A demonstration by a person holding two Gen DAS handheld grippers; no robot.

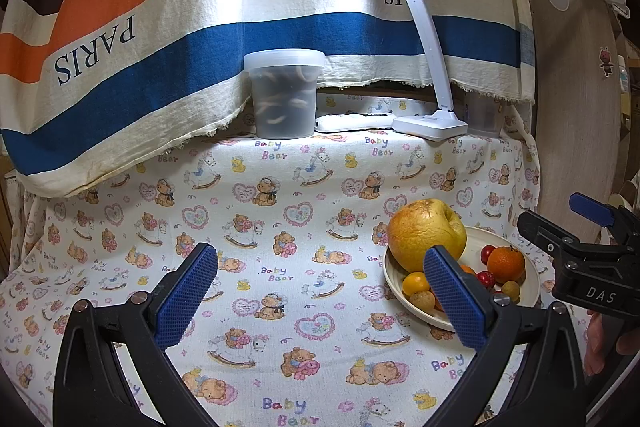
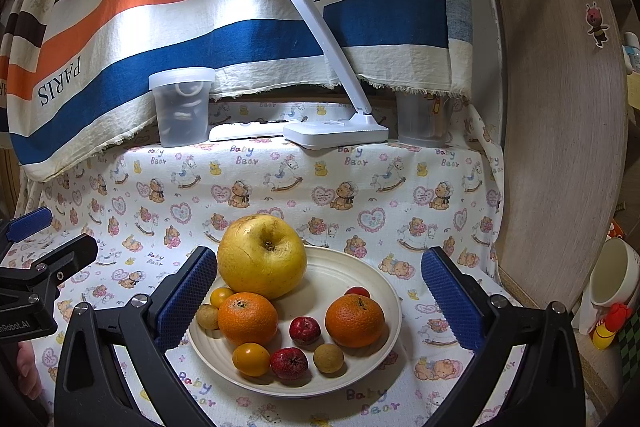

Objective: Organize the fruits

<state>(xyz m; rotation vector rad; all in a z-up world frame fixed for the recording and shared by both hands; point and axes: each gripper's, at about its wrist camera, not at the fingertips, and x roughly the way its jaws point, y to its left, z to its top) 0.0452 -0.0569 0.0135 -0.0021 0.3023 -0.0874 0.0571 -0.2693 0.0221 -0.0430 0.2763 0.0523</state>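
A cream plate holds a big yellow apple, two oranges, small red fruits, small yellow-orange fruits and brown round fruits. My right gripper is open and empty, its blue pads straddling the plate. My left gripper is open and empty over the bear-print cloth, left of the plate. The right gripper shows at the right edge of the left wrist view.
A lidded translucent tub, a white desk lamp and a remote stand on the raised back ledge under a striped cloth. A wooden panel and a white cup are on the right.
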